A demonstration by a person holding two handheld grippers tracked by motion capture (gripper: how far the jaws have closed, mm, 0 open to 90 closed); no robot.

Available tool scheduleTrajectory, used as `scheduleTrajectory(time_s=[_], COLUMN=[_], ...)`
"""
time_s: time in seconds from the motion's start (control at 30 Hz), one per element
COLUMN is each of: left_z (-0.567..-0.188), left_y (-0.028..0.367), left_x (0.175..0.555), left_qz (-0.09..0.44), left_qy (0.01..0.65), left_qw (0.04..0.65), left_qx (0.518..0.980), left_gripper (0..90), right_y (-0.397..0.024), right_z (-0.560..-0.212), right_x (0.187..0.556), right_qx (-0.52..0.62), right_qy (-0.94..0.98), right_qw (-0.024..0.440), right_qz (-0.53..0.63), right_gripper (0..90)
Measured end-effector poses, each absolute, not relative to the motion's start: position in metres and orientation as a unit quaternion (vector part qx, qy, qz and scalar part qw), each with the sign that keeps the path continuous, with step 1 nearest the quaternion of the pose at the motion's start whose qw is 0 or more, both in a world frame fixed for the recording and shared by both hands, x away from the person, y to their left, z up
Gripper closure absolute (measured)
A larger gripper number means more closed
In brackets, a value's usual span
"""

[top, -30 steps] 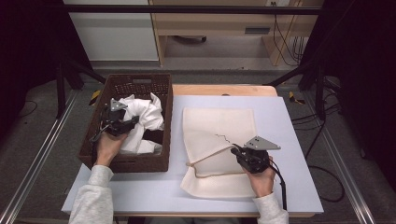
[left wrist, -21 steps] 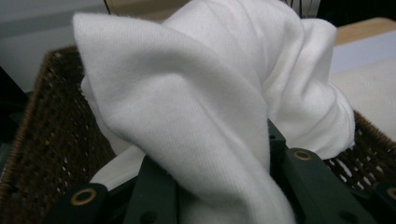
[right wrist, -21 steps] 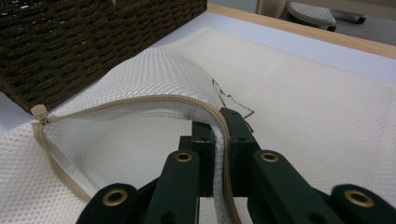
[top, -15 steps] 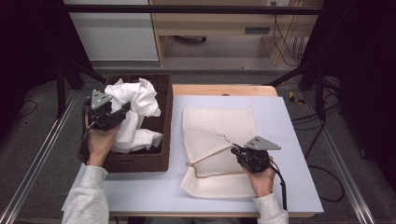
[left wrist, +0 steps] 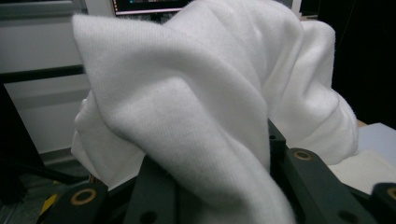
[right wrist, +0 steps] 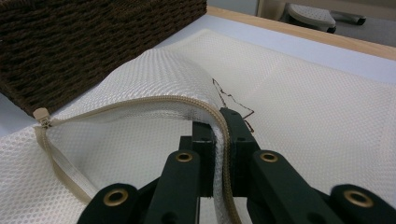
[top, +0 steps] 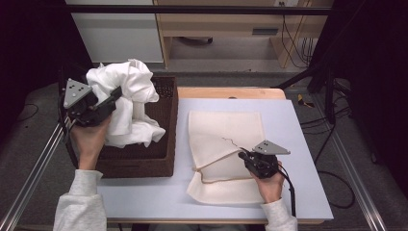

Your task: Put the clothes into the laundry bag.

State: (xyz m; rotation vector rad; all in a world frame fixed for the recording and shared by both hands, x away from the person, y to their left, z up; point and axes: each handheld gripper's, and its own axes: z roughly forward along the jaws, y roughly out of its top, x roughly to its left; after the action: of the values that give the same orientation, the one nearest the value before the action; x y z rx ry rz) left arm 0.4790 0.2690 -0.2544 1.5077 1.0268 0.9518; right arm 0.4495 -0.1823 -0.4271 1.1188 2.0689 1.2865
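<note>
A white cloth (top: 126, 103) hangs bunched above the dark wicker basket (top: 144, 166) at the table's left, its lower end still inside. My left gripper (top: 115, 94) is shut on its upper part; in the left gripper view the white cloth (left wrist: 201, 93) drapes over both jaws. A cream mesh laundry bag (top: 226, 132) lies flat mid-table with its zipper open. My right gripper (top: 243, 155) is shut on the upper edge of that opening, holding the flap up. In the right gripper view the mesh bag (right wrist: 140, 84) arches up along its zipper (right wrist: 140, 100), pinched at my right gripper (right wrist: 217, 140).
The pale blue table top (top: 298, 144) shows bare to the right of the bag. A wooden strip (top: 231, 92) runs along the table's far edge. Metal rails flank both sides, with cables on the floor at the right. The basket wall (right wrist: 93, 42) stands close beside the bag.
My left gripper has risen out of the basket with the white cloth and drifted left and farther back. The right gripper and the bag have stayed put.
</note>
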Motion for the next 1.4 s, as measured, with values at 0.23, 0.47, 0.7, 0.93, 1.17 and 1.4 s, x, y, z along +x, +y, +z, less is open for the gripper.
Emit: scheduleTrajectory(time_s=[0.23,0.47,0.7,0.93,1.17,1.4], left_z=[-0.229,-0.203,-0.174,-0.161,-0.158,-0.161], left_y=[0.268,0.257,0.243,0.226,0.202,0.172], left_x=[0.461,0.443,0.428,0.411,0.390,0.374], left_qz=[0.400,0.409,0.407,0.403,0.387,0.365], left_qy=[0.412,0.384,0.358,0.330,0.294,0.264], left_qw=[0.548,0.568,0.597,0.613,0.626,0.632], left_qx=[0.608,0.602,0.591,0.594,0.610,0.631], left_gripper=[66.8,66.8,66.8,66.8,66.6,66.5], right_y=[-0.183,-0.183,-0.185,-0.186,-0.187,-0.188], right_z=[-0.427,-0.427,-0.425,-0.425,-0.425,-0.426], right_x=[0.450,0.450,0.449,0.450,0.452,0.454], right_qx=[0.405,0.406,0.407,0.408,0.414,0.418], right_qy=[0.751,0.750,0.747,0.746,0.742,0.739], right_qw=[0.230,0.232,0.234,0.237,0.241,0.241], right_qz=[0.468,0.467,0.470,0.471,0.470,0.470], right_gripper=[85.3,85.4,85.4,85.5,85.6,85.6])
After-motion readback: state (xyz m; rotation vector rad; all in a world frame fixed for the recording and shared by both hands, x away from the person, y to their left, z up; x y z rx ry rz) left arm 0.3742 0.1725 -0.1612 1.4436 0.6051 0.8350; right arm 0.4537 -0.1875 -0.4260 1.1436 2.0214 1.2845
